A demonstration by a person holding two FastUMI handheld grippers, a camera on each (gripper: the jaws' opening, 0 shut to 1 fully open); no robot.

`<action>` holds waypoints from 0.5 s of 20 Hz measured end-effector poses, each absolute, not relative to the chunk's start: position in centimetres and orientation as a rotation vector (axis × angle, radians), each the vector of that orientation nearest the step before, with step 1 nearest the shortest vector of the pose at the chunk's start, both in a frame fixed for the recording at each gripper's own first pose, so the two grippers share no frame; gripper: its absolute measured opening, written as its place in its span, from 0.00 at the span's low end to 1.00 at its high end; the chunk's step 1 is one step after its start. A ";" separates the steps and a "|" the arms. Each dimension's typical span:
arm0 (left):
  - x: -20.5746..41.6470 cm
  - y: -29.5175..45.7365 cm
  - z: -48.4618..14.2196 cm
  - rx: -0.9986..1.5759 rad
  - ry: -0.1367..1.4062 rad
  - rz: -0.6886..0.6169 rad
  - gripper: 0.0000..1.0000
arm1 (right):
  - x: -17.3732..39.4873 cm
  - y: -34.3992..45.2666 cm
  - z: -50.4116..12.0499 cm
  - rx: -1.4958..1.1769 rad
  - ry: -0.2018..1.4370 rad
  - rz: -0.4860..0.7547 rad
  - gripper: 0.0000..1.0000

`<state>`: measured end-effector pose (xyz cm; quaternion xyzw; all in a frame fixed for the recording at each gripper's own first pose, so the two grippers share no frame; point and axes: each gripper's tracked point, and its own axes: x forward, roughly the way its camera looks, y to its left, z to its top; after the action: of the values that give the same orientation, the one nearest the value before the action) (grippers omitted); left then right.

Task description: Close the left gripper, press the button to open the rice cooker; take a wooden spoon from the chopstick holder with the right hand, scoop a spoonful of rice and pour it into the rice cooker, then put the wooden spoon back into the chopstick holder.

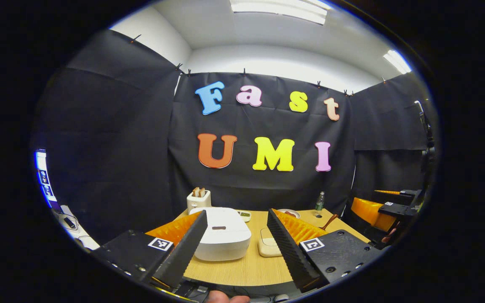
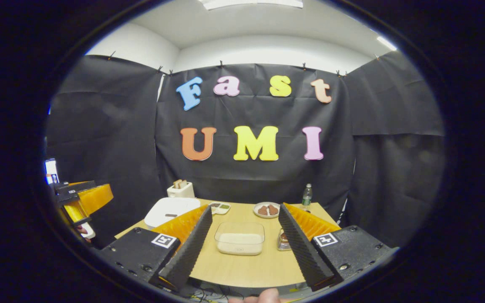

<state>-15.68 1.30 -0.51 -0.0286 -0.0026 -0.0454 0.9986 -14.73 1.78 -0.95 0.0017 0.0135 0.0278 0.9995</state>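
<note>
Rice cooker (image 1: 221, 232): white, rounded, lid down, at 11 o'clock on the bench (image 1: 246, 265) before your left hand-held gripper (image 1: 236, 240).
Left hand-held gripper: fingers spread, holding nothing.
Right hand-held gripper (image 2: 246, 237): fingers spread, empty.
Rice tub (image 2: 239, 238): clear, a shallow layer of white rice inside, at 12 o'clock from your right hand-held gripper.
Plate (image 2: 267, 210): brown pieces on it, at the far edge.
</note>
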 end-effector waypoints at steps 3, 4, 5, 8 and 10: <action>-17.4 1.8 -0.2 -0.053 -0.027 -0.073 0.94 | -16.2 2.8 -1.0 0.006 -0.008 0.071 0.99; -17.9 1.6 -0.8 -0.051 -0.019 -0.074 0.94 | -16.6 3.1 -1.1 0.010 -0.011 0.079 1.00; -18.1 1.4 -1.0 -0.047 -0.014 -0.070 0.94 | -16.9 3.2 -1.3 0.012 -0.014 0.084 1.00; -18.3 0.5 -0.8 -0.052 -0.019 -0.079 0.94 | -17.4 3.2 -1.8 0.009 -0.005 0.091 1.00; -18.1 0.4 -0.3 -0.044 -0.046 -0.078 0.94 | -17.3 3.0 -1.8 0.011 -0.009 0.090 1.00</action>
<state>-18.12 0.37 -0.31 -0.0221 -0.0228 -0.0388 0.9987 -17.30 2.95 -1.81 0.0056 -0.0044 0.0450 0.9990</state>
